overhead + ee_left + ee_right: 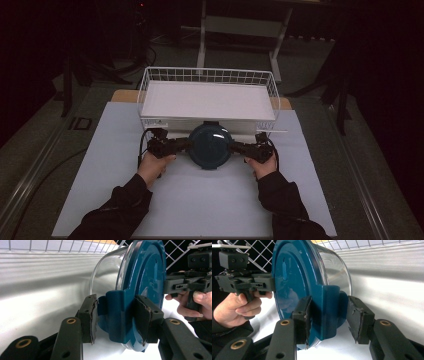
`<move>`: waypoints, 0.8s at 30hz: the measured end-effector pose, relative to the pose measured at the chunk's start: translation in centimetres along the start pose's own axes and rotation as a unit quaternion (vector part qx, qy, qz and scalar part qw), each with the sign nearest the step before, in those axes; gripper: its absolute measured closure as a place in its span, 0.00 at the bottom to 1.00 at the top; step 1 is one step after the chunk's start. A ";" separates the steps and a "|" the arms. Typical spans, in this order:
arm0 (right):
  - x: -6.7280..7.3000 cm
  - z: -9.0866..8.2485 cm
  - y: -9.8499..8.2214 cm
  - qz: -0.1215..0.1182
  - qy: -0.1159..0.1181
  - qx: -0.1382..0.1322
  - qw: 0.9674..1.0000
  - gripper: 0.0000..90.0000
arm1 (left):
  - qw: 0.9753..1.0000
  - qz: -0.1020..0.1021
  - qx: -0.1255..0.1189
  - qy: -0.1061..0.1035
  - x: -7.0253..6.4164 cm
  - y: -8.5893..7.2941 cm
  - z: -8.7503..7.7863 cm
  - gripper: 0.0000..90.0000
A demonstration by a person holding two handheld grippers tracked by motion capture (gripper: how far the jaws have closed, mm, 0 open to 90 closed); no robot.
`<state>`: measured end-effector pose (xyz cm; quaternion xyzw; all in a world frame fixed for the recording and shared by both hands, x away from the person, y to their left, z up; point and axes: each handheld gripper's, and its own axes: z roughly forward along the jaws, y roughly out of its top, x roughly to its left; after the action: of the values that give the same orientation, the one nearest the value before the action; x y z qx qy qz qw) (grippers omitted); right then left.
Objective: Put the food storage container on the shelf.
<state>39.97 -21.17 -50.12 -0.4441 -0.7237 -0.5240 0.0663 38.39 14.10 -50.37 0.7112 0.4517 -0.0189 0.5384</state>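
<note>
The person's two sleeved forearms come in at the bottom of the high view, each hand holding a gripper. The left gripper (182, 145) and the right gripper (237, 146) face each other across a round glass container (210, 145) with a dark blue lid (142, 277). Each has its jaws partly closed around one of the lid's side clips. In the left gripper view both pads (145, 317) press the clip (120, 315). In the right gripper view one pad touches, while the other stands just off it. The container sits between the grippers, over the white mat (200, 200), just in front of the white wire basket (145, 92).
</note>
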 end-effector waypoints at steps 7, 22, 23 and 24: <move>-0.3 0.2 0.2 -0.009 -0.017 -0.010 1.000 0.60 | 1.000 -0.013 -0.003 0.000 0.2 -0.1 0.3 0.60; 0.6 0.8 0.5 -0.027 -0.074 -0.024 0.997 0.51 | 0.997 0.008 -0.059 0.056 0.9 -0.5 1.0 0.40; 0.7 0.8 0.6 -0.032 -0.082 -0.027 0.996 0.51 | 0.996 0.008 -0.061 0.059 0.9 -0.5 1.1 0.40; 0.8 0.9 0.7 -0.032 -0.085 -0.028 0.995 0.51 | 0.996 0.008 -0.062 0.065 0.8 -0.4 1.1 0.40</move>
<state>40.32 -20.01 -49.59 -0.4653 -0.7259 -0.5059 -0.0249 39.11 13.72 -51.55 0.6800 0.4805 0.0600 0.5506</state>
